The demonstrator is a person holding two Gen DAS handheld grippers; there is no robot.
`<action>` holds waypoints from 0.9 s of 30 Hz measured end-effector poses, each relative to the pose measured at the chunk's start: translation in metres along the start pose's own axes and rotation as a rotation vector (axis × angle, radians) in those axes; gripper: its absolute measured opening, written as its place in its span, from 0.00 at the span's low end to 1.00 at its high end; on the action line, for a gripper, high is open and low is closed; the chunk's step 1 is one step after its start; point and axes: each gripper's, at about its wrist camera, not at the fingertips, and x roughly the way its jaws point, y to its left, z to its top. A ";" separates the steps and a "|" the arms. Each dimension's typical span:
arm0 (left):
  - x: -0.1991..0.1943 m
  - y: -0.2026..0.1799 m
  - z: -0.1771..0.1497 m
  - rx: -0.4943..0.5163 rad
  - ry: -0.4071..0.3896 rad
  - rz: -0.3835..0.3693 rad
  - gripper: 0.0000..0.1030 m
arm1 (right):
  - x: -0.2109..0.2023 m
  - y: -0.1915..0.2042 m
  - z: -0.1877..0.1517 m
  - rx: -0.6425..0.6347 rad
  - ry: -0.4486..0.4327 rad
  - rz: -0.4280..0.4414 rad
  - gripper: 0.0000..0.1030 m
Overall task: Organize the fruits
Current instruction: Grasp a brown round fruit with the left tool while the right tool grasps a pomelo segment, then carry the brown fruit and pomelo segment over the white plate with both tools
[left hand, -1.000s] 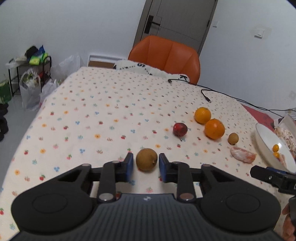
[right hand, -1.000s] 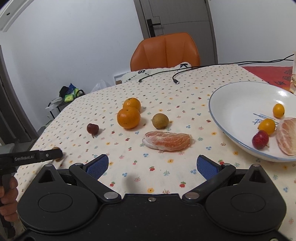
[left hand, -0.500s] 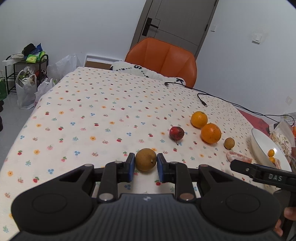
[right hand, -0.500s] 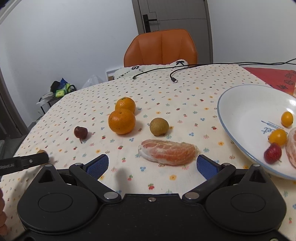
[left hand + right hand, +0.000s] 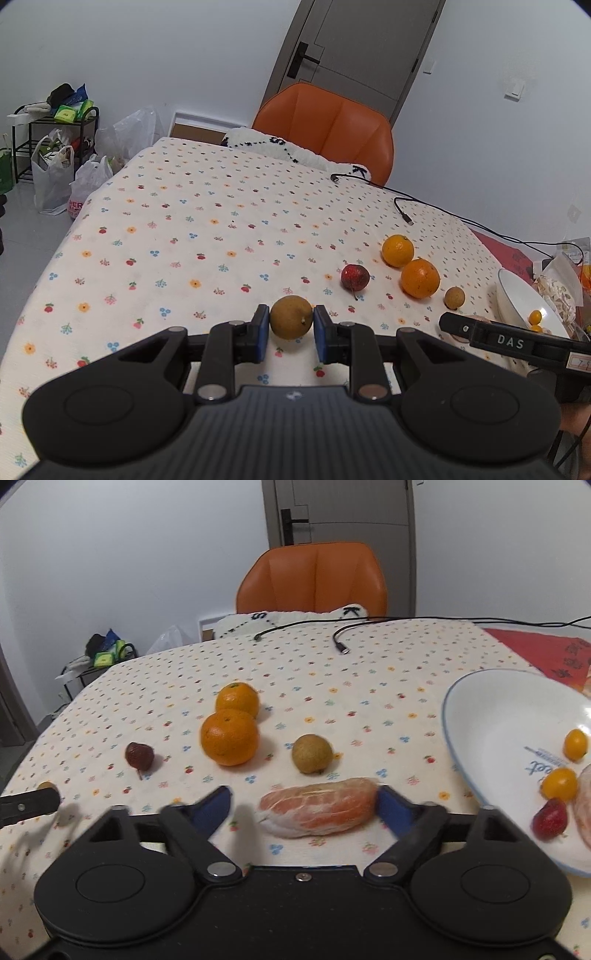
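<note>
- Fruits lie in a loose row on a flower-print tablecloth (image 5: 184,229); listed left to right.
- Brown fruit (image 5: 291,316): gripped between the blue pads of the left gripper (image 5: 289,328), both pads touching its sides. It sits at the left end of the row; whether it rests on the cloth or is lifted, cannot tell.
- Red fruit (image 5: 355,277): on the cloth, apart from the brown fruit, stem pointing toward the camera.
- Two oranges (image 5: 229,736): touching or nearly so, one behind the other, right of the red fruit.
- Small brown fruit (image 5: 311,753): on the cloth, right of the near orange, just behind the peeled segment.
- Peeled segment (image 5: 317,807): pink-orange, lying flat between the fingers of the right gripper (image 5: 304,805). Jaws wide; right pad at or touching the segment's right end, left pad clearly apart from its left end. Left finger motion-blurred.
- White plate (image 5: 491,738): right of the segment, blue rim. Holds two small yellow-orange fruits (image 5: 559,783), a red berry (image 5: 549,818) and a peeled piece at the frame edge.
- Orange chair (image 5: 314,578): behind the table's far edge, cables on the cloth before it.
</note>
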 end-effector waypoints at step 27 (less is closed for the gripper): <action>-0.017 -0.033 0.007 0.043 -0.038 -0.051 0.23 | -0.051 -0.011 -0.008 -0.008 -0.066 0.128 0.60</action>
